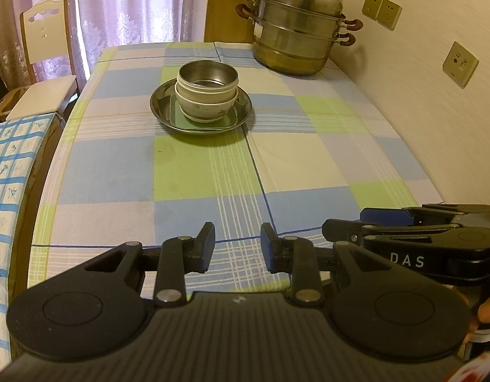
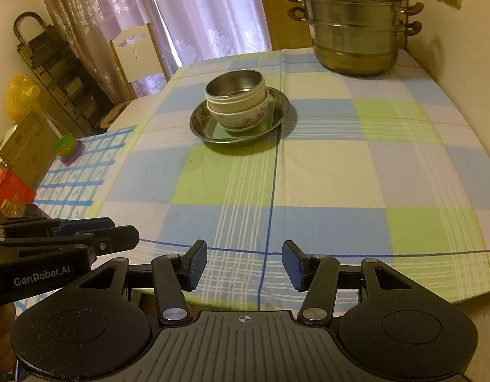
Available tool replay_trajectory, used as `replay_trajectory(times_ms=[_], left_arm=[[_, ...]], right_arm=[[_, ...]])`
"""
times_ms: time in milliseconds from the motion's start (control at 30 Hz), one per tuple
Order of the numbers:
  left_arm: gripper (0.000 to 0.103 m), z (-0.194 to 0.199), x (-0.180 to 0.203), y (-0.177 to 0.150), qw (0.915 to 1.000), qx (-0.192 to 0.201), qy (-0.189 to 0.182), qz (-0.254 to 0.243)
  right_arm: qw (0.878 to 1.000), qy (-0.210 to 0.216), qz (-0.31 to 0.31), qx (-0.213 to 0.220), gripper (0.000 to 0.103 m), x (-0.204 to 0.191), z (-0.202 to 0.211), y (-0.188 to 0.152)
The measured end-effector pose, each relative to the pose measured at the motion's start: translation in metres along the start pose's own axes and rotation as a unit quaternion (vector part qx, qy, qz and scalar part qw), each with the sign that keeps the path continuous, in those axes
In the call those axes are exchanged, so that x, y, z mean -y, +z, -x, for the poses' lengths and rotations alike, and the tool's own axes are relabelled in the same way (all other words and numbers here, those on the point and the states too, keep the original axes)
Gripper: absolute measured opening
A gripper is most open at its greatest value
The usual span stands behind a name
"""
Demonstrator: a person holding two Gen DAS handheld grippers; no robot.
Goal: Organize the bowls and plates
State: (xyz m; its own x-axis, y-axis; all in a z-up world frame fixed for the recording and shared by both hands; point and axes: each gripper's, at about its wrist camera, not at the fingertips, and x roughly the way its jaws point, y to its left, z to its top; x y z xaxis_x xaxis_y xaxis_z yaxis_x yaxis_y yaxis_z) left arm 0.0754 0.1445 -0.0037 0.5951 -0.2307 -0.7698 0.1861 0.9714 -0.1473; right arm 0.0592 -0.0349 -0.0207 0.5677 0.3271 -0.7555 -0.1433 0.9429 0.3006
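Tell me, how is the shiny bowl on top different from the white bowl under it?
The metal bowl is shiny and plain; the white bowl has little flower patterns on its side. The metal bowl sits on top, nested in the stack, while the white bowl sits at the bottom, right on the metal plate. You can see inside the metal bowl, but the white bowl's inside is hidden. Both are round, upright and stacked together.

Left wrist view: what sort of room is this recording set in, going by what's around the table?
Most likely a home dining area. A table with a checked tablecloth carries a tiered metal steamer pot and stacked bowls on a metal plate; a dining chair stands before lace curtains.
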Motion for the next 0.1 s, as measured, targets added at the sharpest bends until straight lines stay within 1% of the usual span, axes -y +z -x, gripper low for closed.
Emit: replay_trajectory(times_ms=[100], left_arm=[[0.027, -0.0032, 0.0000, 0.0021, 1.0000, -0.003, 0.001, 0.006]], right_arm=[[1.000, 0.003, 0.004, -0.002, 0.053, 0.0011, -0.0026, 0.0023]])
